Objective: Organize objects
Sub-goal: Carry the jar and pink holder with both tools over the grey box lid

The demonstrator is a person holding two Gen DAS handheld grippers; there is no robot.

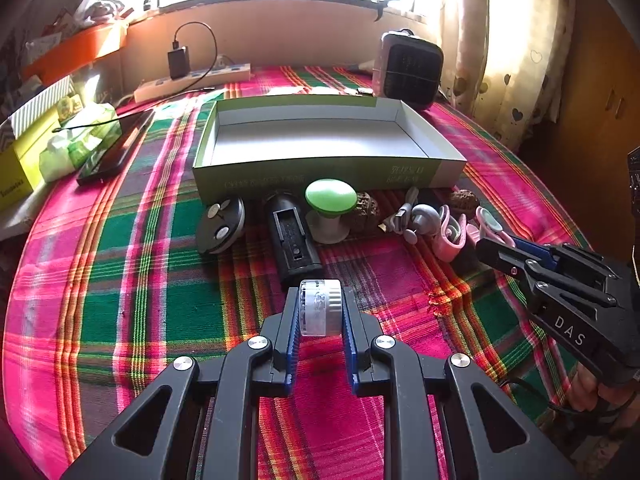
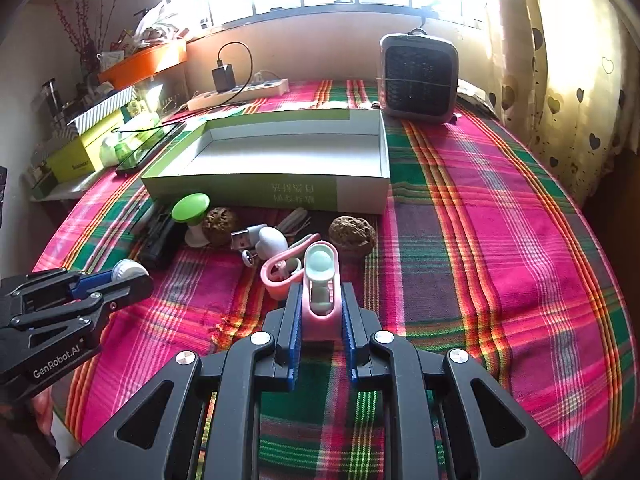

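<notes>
Two light, hard pieces: your left tool [image 1: 320, 312] clenches a small clear jar [image 1: 320, 307]; right tool [image 2: 320, 312] grips a pink clip [image 2: 319, 300], squarely mid-body.

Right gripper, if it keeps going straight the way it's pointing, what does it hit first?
Probably the brown walnut just beyond the pink clip that the right gripper holds; past it stands the box wall. Depth is uncertain.

Box [image 1: 320, 140] interior free; clutter row [image 1: 332, 216] (against front wall) blocks approach.
</notes>
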